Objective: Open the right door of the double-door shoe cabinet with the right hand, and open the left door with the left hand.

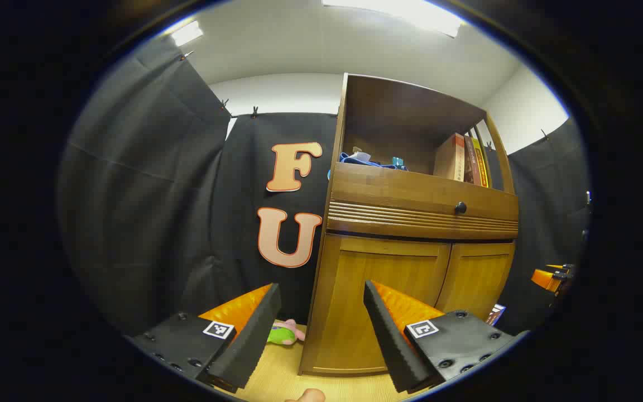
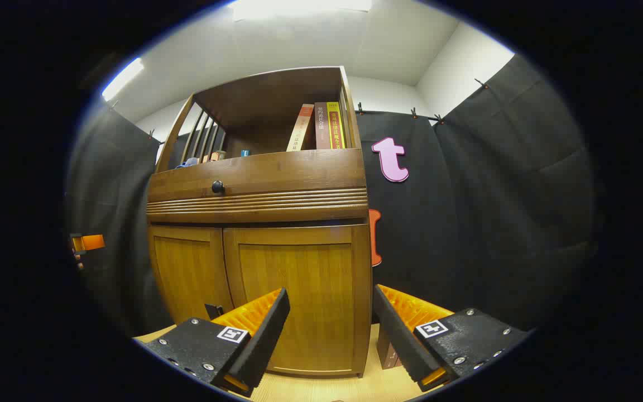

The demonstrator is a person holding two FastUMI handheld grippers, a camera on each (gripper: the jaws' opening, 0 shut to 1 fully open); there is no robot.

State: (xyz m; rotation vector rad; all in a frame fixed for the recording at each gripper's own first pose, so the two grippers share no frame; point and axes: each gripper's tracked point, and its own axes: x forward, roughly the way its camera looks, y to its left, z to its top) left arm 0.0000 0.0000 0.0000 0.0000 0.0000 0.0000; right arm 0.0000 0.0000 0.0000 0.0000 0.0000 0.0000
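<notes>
Both doors shut; neither gripper has reached the cabinet.

The cabinet (image 2: pixel 257 223) stands on the floor (image 1: pixel 277 379) against the booth wall, right door (image 2: pixel 296 301) and left door (image 1: pixel 380 301) closed. The right gripper (image 2: pixel 330 329) and left gripper (image 1: pixel 321 324) hang in front with fingers spread, released, grasping nothing. Next, I judge, the right gripper must catch its door's edge; no handle is visible. The book (image 2: pixel 332 125) spines are too small to read.
</notes>
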